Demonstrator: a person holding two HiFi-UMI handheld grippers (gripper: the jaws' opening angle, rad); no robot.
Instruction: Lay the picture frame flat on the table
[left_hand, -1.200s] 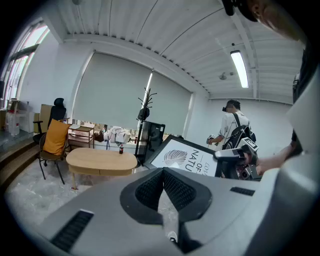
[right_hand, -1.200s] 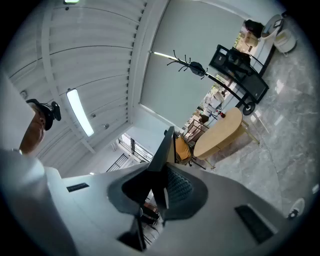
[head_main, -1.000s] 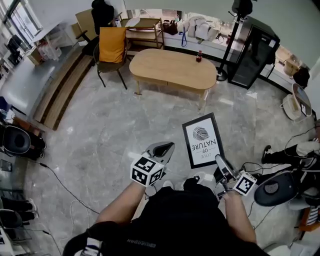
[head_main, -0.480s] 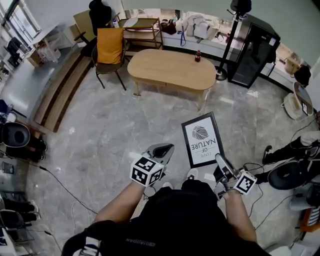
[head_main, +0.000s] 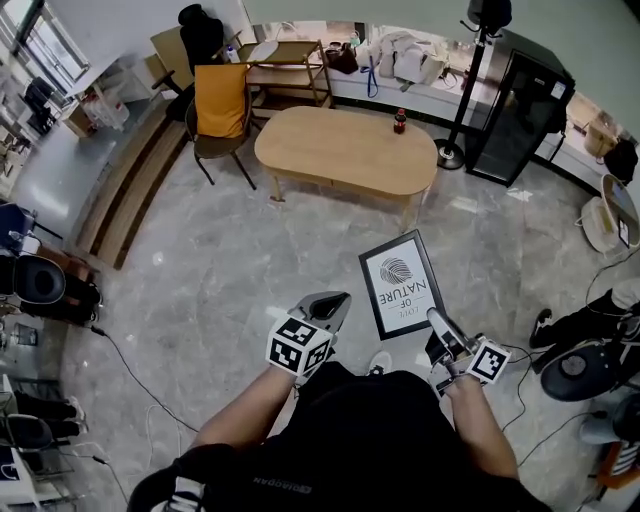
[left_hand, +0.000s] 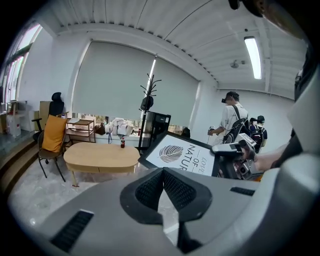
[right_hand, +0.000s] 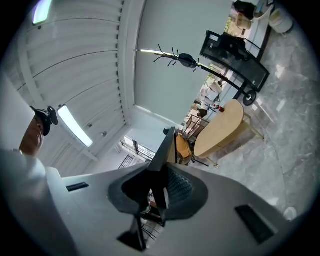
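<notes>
Overhead, picture frame (head_main: 402, 285) shows its print, right hand-held gripper (right_hand: 161, 172) clamps it edge-on, left hand-held gripper (left_hand: 162, 172) closed empty.

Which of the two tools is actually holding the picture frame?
The right tool, clamped on the picture frame's edge; the left tool is shut with nothing in it.
</notes>
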